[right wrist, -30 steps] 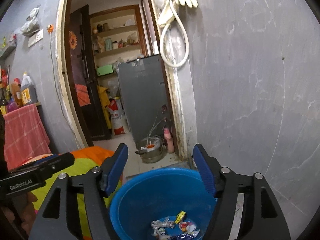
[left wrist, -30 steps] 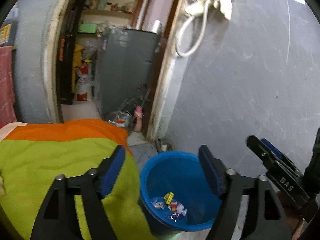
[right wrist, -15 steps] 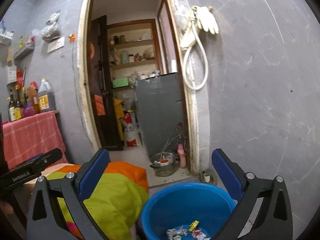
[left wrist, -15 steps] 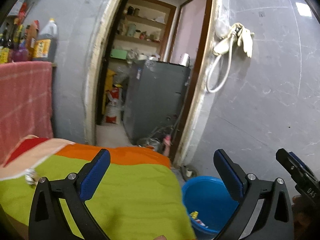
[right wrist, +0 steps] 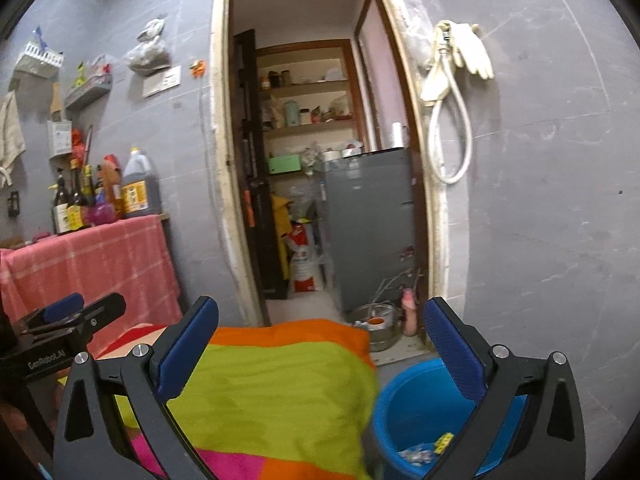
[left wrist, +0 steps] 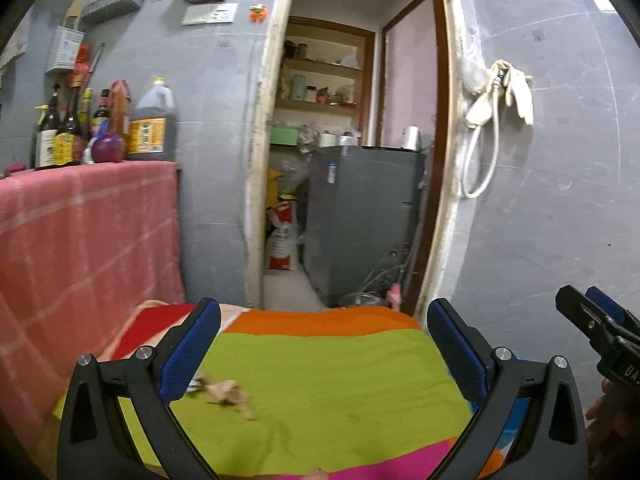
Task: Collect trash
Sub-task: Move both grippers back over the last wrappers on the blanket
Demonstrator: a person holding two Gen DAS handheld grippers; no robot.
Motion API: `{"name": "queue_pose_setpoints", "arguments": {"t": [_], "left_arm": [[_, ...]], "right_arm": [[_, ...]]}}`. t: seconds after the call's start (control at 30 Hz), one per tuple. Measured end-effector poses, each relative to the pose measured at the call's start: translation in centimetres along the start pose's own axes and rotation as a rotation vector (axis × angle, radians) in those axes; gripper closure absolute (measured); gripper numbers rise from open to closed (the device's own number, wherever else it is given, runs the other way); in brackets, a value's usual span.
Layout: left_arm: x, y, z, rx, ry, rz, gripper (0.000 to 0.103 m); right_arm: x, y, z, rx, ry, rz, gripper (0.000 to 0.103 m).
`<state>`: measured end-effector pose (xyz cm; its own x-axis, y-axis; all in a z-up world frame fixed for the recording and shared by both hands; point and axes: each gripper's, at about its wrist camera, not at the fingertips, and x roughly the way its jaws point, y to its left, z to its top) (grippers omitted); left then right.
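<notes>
Both tongs — left [left wrist: 320, 354], right [right wrist: 320, 350] — now wide and empty, swung away from the blue bucket [right wrist: 416, 404] at near right; wrappers [right wrist: 424, 450] dropped inside — next crumpled scrap [left wrist: 228, 392] waiting near left on the bed [left wrist: 328, 384]

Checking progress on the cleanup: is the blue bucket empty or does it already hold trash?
Not empty. The blue bucket holds a few crumpled wrappers at its bottom.

Lived-in home, kitchen side. Sauce and oil bottles [left wrist: 100, 124] stand at ten o'clock above a pink cloth [left wrist: 84, 240]. At twelve o'clock, a doorway opens onto pantry shelves [right wrist: 306, 92] and a grey fridge [right wrist: 372, 224]. Rubber gloves [left wrist: 516, 92] hang at two o'clock.
</notes>
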<state>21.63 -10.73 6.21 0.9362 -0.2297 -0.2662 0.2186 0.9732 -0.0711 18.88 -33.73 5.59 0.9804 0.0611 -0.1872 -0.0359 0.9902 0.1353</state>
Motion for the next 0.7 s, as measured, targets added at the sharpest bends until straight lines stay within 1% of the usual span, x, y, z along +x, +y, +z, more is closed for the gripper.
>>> {"name": "queue_pose_setpoints", "arguments": {"t": [0.23,0.4,0.7], "left_arm": [[-2.1,4.0,-0.6,-0.018,-0.007,0.065,0.002],[-3.3,6.5,-1.0,-0.038,-0.007,0.116,0.002],[-3.6,10.5,-2.1,-0.074,0.015,0.204,0.002]], "right_arm": [[0.6,4.5,-0.6,-0.026,0.023,0.059,0.0],[1.1,7.0,-0.9,-0.043,0.032,0.098,0.0],[3.0,11.1,-1.9,-0.081,0.071,0.164,0.0]]}}
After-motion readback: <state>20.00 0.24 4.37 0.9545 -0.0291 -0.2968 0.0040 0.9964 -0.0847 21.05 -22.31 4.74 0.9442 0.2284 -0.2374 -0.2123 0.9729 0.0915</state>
